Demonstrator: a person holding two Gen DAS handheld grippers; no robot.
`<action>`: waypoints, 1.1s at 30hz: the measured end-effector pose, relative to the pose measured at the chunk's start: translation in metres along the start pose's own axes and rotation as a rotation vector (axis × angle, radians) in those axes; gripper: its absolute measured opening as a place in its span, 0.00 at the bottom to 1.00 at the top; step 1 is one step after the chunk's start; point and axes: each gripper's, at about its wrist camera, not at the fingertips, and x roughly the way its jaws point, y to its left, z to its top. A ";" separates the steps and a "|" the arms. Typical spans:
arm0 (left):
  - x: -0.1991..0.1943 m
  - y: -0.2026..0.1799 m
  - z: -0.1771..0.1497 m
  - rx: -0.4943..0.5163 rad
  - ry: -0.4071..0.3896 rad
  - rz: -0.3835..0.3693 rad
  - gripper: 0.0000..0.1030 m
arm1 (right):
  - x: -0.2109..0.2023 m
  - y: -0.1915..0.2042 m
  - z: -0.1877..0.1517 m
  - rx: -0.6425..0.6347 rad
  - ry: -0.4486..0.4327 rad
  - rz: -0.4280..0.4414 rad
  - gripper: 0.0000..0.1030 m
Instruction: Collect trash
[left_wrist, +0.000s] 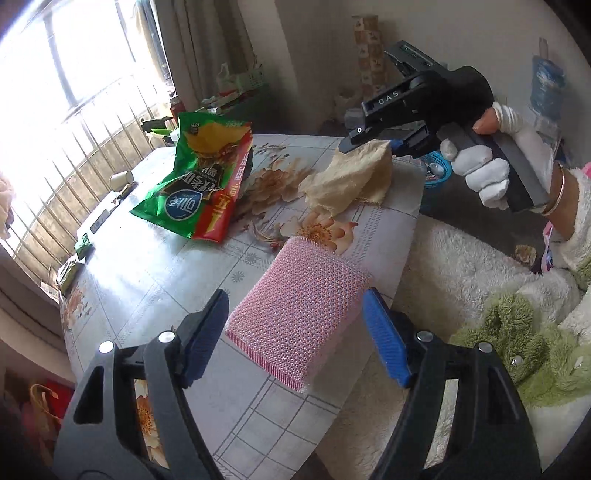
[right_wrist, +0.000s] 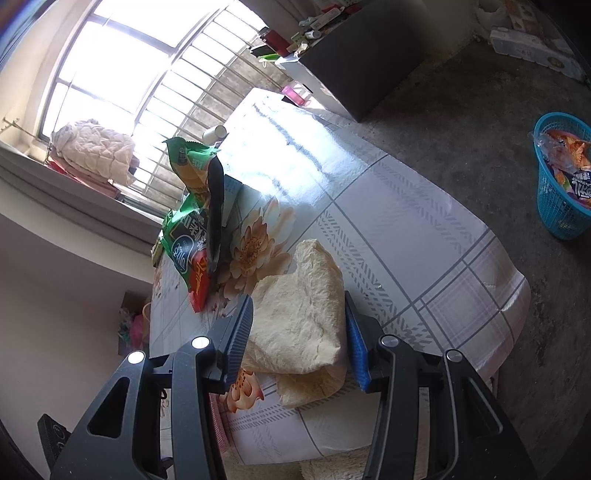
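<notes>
Tissue (right_wrist: 299, 314) near chip bag (right_wrist: 192, 221): light, soft, crushable; right gripper (right_wrist: 299, 332) straddles it, apparently unclamped; left gripper (left_wrist: 295, 332) wide.

Barred window (right_wrist: 147, 74) ahead-left of the tongs, bright daylight, floral tablecloth (right_wrist: 388, 229) beneath them, grey concrete floor (right_wrist: 480, 122) right, dark cabinet (right_wrist: 362, 55) beyond, curtains (left_wrist: 192, 48).

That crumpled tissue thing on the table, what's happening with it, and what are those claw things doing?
A person is tidying trash with two hand-held grippers. The right gripper has its open fingers on either side of the crumpled tissue, not yet squeezing it. The left gripper is open too, around a pink scrubbing sponge. A green snack bag waits on the flowered table, and a blue basket on the floor already has wrappers in it.
</notes>
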 end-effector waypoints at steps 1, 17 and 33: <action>0.007 -0.008 -0.001 0.050 0.020 0.022 0.70 | 0.000 0.000 0.000 0.001 0.000 0.001 0.45; 0.061 0.083 0.006 -0.737 0.023 0.102 0.69 | 0.002 -0.004 -0.003 0.011 0.018 0.022 0.45; 0.077 0.159 -0.052 -1.123 0.095 -0.243 0.71 | 0.003 -0.010 -0.003 0.029 0.029 0.062 0.49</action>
